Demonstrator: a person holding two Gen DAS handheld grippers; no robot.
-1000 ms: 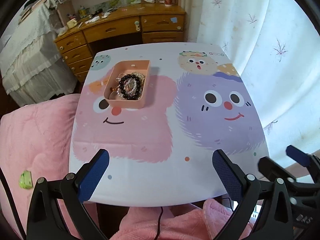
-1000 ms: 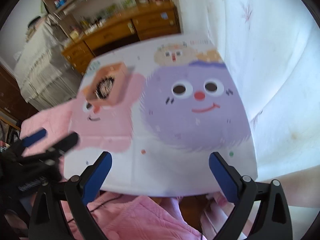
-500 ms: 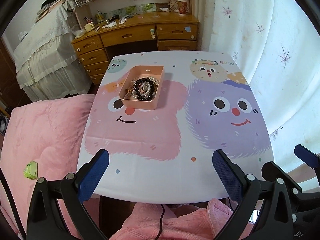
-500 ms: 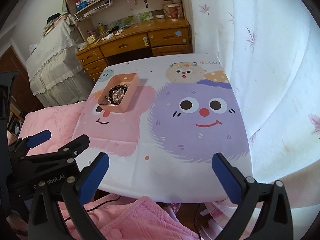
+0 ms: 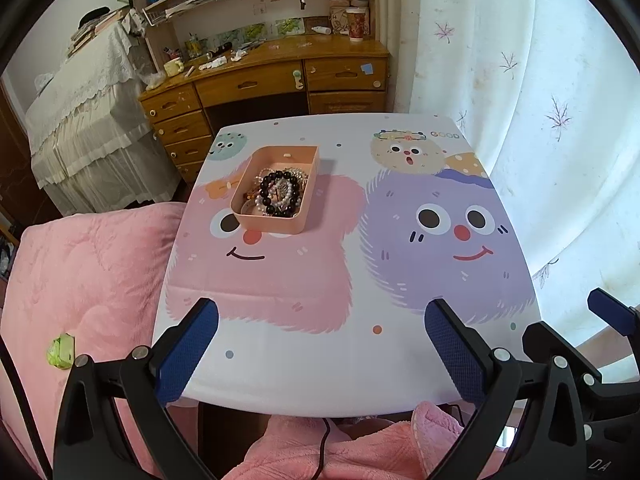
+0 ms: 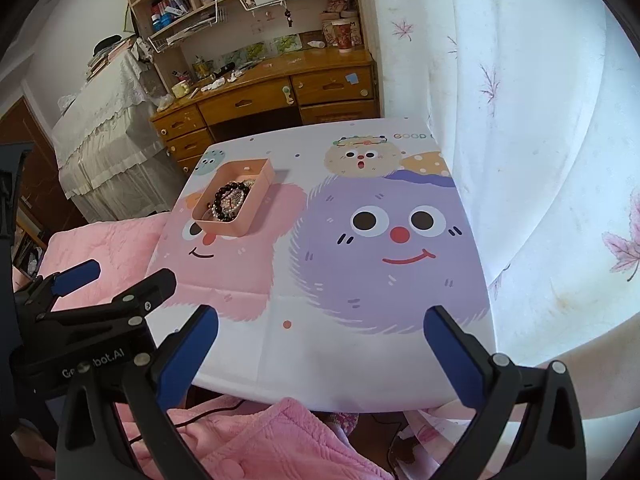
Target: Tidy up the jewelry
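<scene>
There's the jewelry [image 5: 278,194], a tangle of dark beads, pearls and chain, all heaped in the pink tray [image 5: 304,208], which sits toward the far left corner of the table [image 5: 320,352], right on the pink cartoon face. Nothing else lies on the printed top, so the pile looks gathered already, or untouched; I can't say which. What's changed in the last second: both views have lifted and steadied. The tray has slid lower in the pictures, more of the wooden desk [image 5: 280,68] and shelves beyond the table shows, and the blur in the right view is gone. My read is that the hands have settled, not committed to a reach. The left gripper [image 5: 320,344] hangs over the near edge, jaws spread wide, nothing between them. The right gripper [image 6: 320,352] sits beside it at the same edge, equally wide and empty, aimed over the purple face. Both are well apart from the tray.
</scene>
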